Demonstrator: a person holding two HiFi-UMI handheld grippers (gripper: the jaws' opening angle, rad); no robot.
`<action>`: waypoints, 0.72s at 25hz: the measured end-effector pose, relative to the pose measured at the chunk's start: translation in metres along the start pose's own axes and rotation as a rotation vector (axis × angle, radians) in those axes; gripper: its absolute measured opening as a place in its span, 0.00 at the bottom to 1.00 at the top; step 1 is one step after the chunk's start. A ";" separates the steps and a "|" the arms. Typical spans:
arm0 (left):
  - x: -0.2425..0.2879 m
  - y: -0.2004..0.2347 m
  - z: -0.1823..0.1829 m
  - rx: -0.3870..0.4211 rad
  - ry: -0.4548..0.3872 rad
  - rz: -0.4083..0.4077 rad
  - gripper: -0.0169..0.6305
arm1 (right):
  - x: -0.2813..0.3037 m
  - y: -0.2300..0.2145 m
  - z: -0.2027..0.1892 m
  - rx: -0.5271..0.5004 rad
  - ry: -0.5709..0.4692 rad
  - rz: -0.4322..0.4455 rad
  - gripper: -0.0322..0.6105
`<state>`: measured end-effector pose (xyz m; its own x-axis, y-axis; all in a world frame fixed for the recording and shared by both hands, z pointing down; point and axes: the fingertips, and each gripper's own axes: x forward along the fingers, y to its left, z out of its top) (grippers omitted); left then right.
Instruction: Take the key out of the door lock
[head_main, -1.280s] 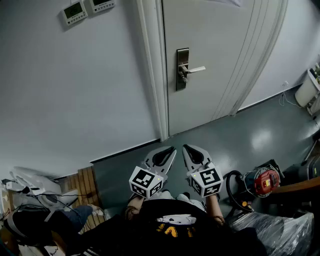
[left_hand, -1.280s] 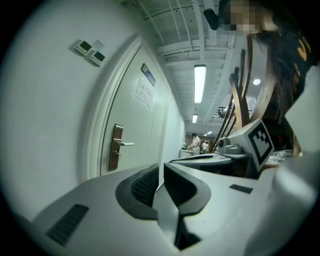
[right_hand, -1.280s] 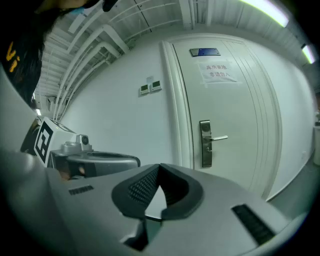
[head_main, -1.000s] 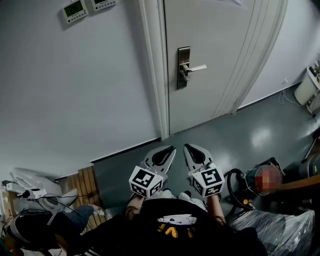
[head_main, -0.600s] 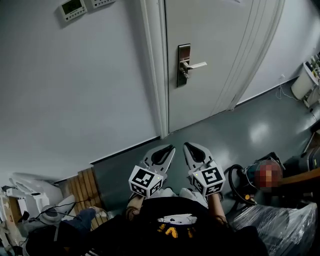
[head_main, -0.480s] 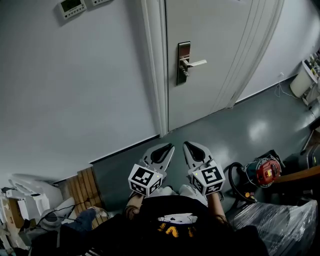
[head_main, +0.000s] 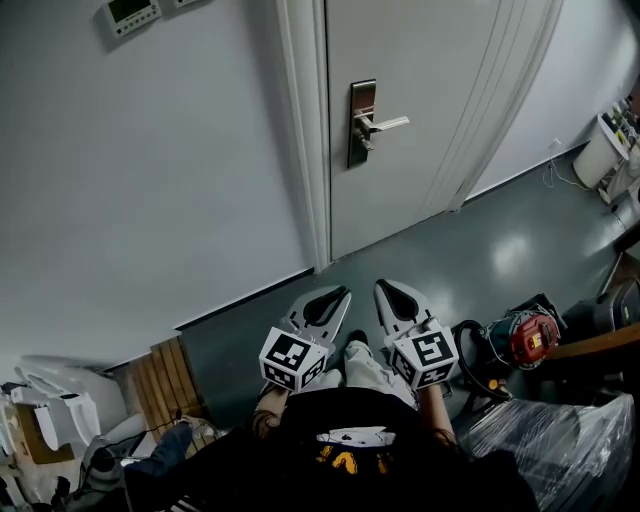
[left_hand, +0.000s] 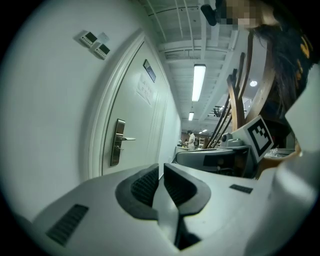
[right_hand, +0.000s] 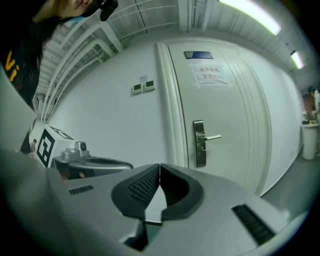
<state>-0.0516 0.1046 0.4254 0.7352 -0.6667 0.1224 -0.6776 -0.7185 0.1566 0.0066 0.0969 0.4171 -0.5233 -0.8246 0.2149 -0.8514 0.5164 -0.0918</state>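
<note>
I can't make out any key in the lock plate, far too small here, and the door is cut off at the top edge.

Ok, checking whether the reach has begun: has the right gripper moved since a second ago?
Yes, slightly: in the head view the right gripper has drifted right, away from the door frame's foot.

Wall panels are noted high on the white wall. Wooden slats are seen lower left on the grey floor. A red-and-black machine is recorded at right, near crumpled plastic sheeting.
</note>
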 end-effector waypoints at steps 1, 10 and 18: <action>0.001 0.002 0.000 0.003 0.002 0.002 0.08 | 0.002 -0.001 0.000 0.003 -0.001 0.002 0.06; 0.032 0.037 0.003 -0.001 0.011 0.046 0.08 | 0.044 -0.028 0.005 0.017 0.000 0.047 0.06; 0.096 0.076 0.017 0.015 0.019 0.077 0.08 | 0.097 -0.083 0.019 0.023 -0.007 0.086 0.06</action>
<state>-0.0326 -0.0177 0.4321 0.6807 -0.7166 0.1521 -0.7325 -0.6679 0.1316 0.0260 -0.0304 0.4269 -0.5947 -0.7791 0.1983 -0.8038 0.5800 -0.1319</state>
